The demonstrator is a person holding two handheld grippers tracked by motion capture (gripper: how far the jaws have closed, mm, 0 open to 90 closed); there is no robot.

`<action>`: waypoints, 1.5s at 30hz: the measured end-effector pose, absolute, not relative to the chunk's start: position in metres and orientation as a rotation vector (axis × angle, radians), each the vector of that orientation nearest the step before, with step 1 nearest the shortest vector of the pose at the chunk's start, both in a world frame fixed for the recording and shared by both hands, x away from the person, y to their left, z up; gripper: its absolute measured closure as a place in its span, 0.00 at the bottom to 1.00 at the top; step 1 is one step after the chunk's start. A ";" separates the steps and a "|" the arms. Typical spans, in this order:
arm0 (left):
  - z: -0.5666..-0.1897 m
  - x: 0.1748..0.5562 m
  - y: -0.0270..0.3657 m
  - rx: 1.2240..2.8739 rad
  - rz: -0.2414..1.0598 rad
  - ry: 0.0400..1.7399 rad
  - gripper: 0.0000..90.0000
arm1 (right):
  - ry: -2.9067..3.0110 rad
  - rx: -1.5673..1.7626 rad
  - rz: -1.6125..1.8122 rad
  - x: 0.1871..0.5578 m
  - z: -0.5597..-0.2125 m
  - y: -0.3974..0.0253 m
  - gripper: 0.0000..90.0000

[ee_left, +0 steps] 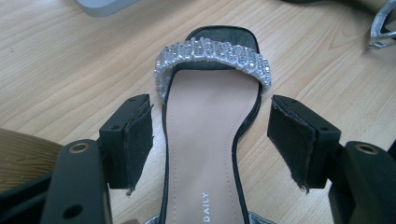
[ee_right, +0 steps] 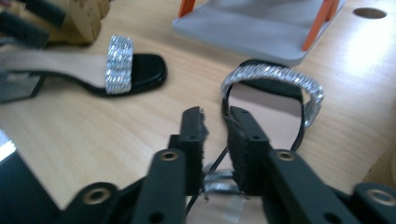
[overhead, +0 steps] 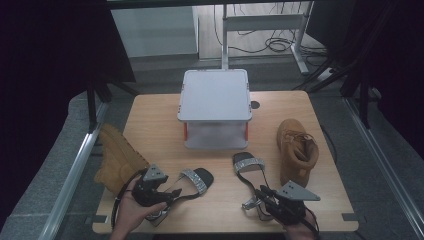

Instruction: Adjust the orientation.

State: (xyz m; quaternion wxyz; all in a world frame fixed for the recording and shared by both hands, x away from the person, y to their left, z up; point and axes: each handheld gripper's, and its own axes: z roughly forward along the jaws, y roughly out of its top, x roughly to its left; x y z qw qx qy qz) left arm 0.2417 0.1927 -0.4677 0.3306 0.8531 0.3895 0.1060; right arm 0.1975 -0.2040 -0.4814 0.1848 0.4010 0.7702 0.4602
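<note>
Two black sandals with glittering silver toe straps lie on the wooden table [overhead: 150,125]. The left sandal [overhead: 197,179] [ee_left: 212,56] [ee_right: 121,65] lies flat with its toe pointing away. My left gripper [overhead: 172,194] [ee_left: 212,140] is open, one jaw on each side of its insole, and neither pad touches it. The right sandal [overhead: 248,165] [ee_right: 275,77] lies near the front right. My right gripper [overhead: 261,196] [ee_right: 217,116] is at its heel end, jaws close together around the silver heel piece and a thin black strap.
A grey two-level rack [overhead: 215,95] [ee_right: 261,28] with orange posts stands at the table's middle back. One tan boot [overhead: 117,157] lies at the left edge by my left hand. Another tan boot [overhead: 297,150] lies at the right, close to the right sandal.
</note>
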 end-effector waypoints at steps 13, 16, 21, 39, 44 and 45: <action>-0.469 0.236 0.194 2.230 0.285 1.021 0.35 | 2.276 1.051 1.266 0.180 -0.490 -0.193 0.98; -0.470 0.237 0.193 2.241 0.283 1.022 0.35 | 2.328 1.034 1.237 0.175 -0.500 -0.188 0.98; -0.472 0.237 0.191 2.246 0.277 1.016 0.35 | 2.325 1.060 1.270 0.170 -0.509 -0.194 0.98; -0.474 0.238 0.197 2.239 0.282 1.039 0.35 | 2.381 1.023 1.266 0.166 -0.518 -0.205 0.96; -0.476 0.238 0.198 2.245 0.278 1.039 0.35 | 2.358 1.024 1.232 0.167 -0.520 -0.204 0.96; -0.476 0.238 0.198 2.244 0.278 1.039 0.35 | 2.352 1.039 1.233 0.167 -0.520 -0.207 0.97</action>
